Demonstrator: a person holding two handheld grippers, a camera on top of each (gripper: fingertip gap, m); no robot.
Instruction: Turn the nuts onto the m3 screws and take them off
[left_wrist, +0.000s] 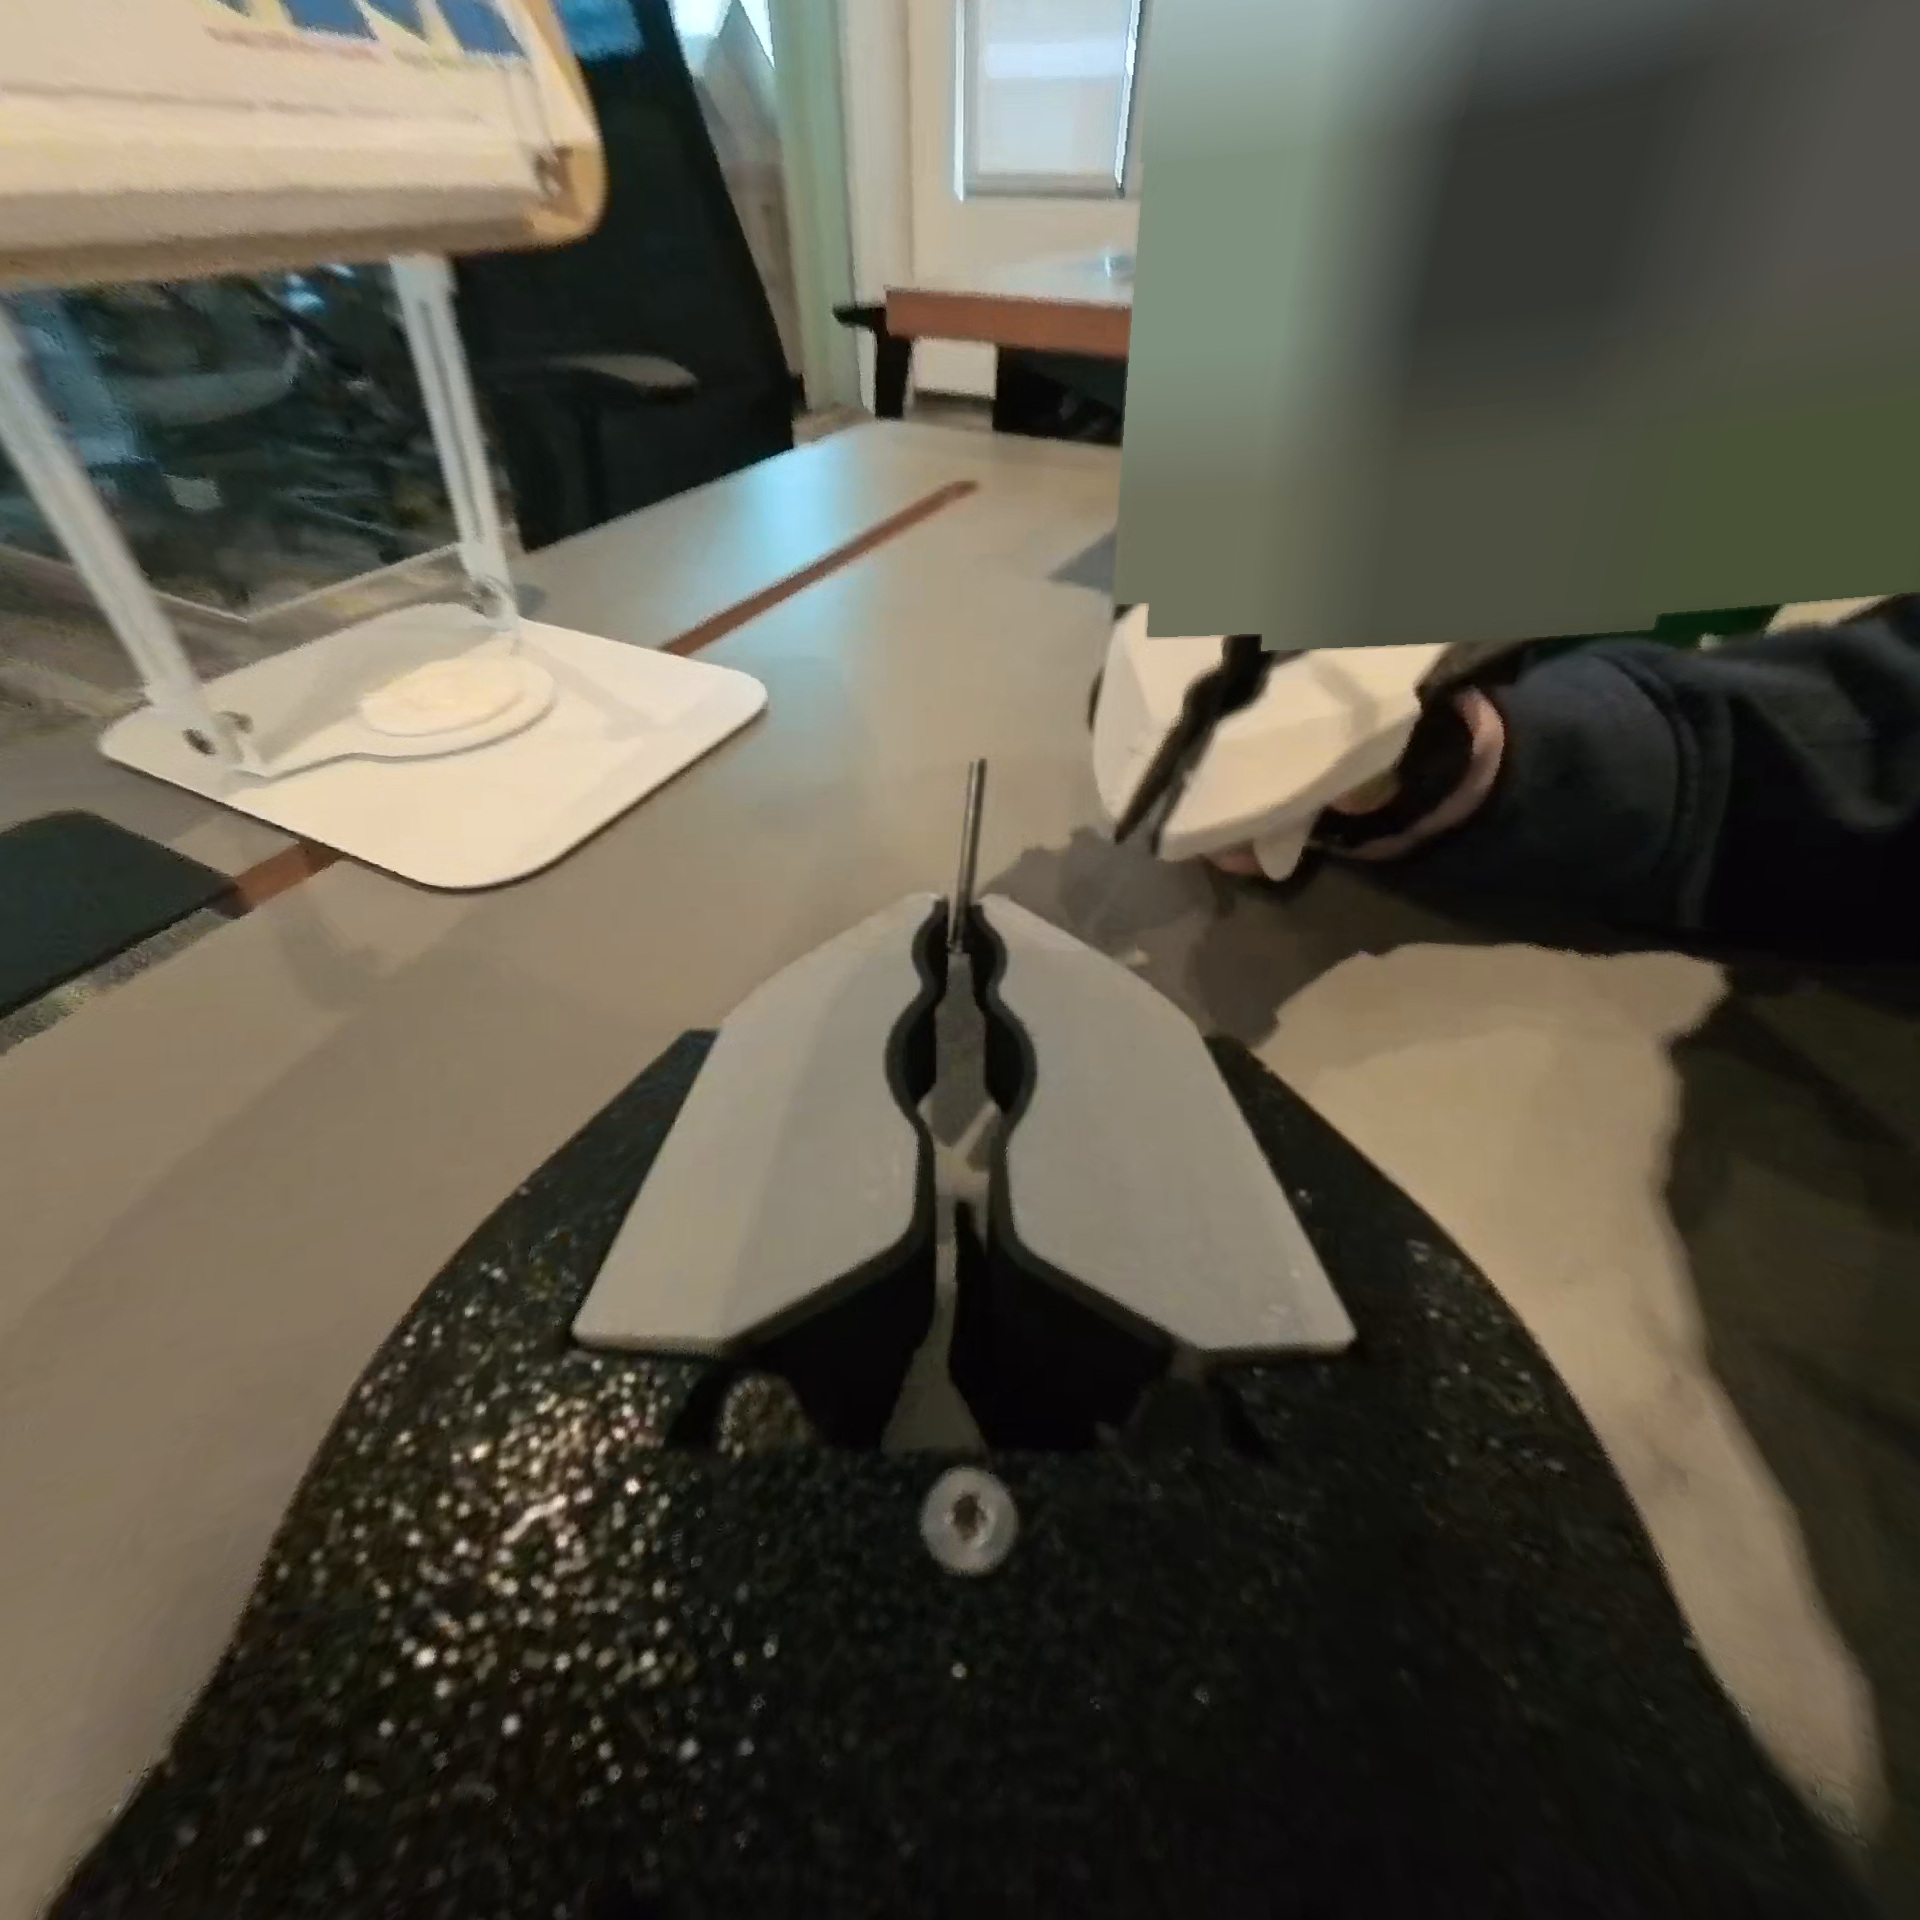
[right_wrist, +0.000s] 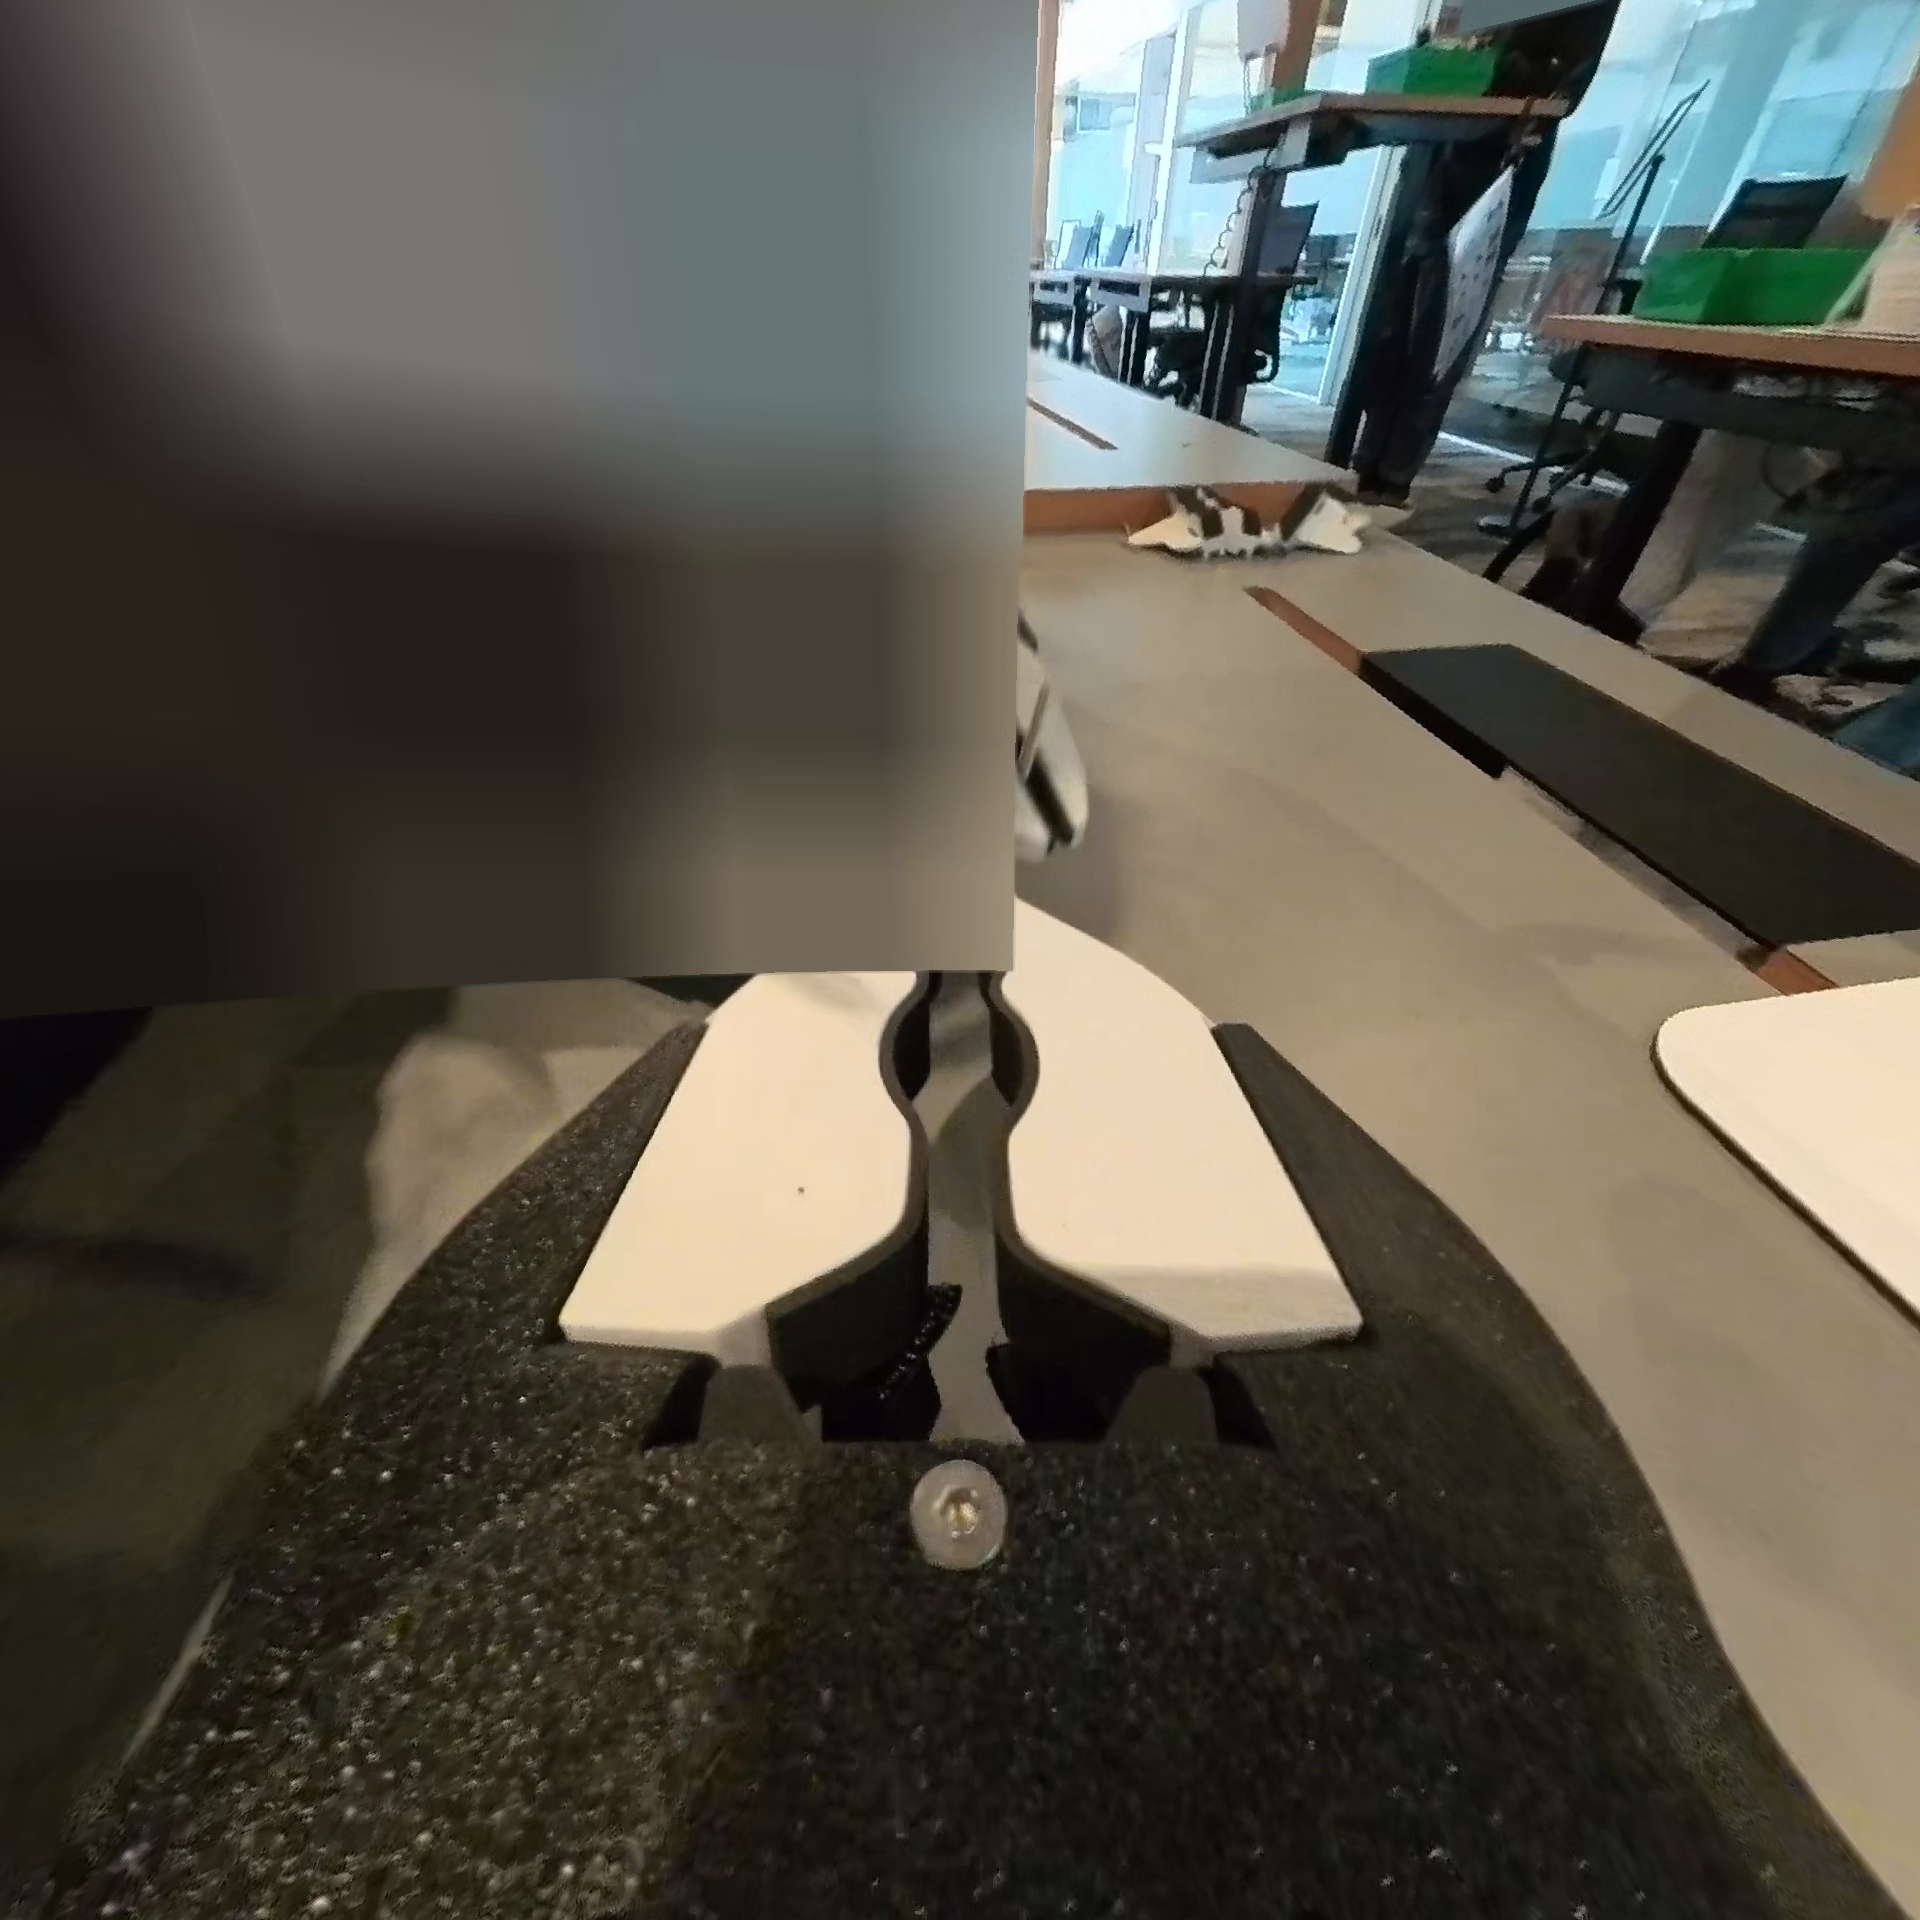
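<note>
In the left wrist view my left gripper (left_wrist: 961, 920) is shut on a thin metal screw (left_wrist: 971, 831), which stands upright out of the fingertips above the grey table (left_wrist: 520, 1039). My right gripper (left_wrist: 1138, 826) hangs to the right of the screw, tips pointing down at the table, held by a gloved hand (left_wrist: 1455, 769). Its fingers stand close together, and blur hides whether anything is between them. In the right wrist view a masked patch covers the tips of the right gripper (right_wrist: 961, 997). Only an edge of the left gripper (right_wrist: 1049, 769) shows beside that patch.
A white stand base (left_wrist: 436, 748) with clear legs sits at the left, and a black mat (left_wrist: 94, 904) lies beside it. In the right wrist view there is a black mat (right_wrist: 1662, 790), a white board corner (right_wrist: 1818, 1122) and loose gripper parts (right_wrist: 1247, 525) at the far table edge. Both grippers' tips are close together, under 4 cm apart.
</note>
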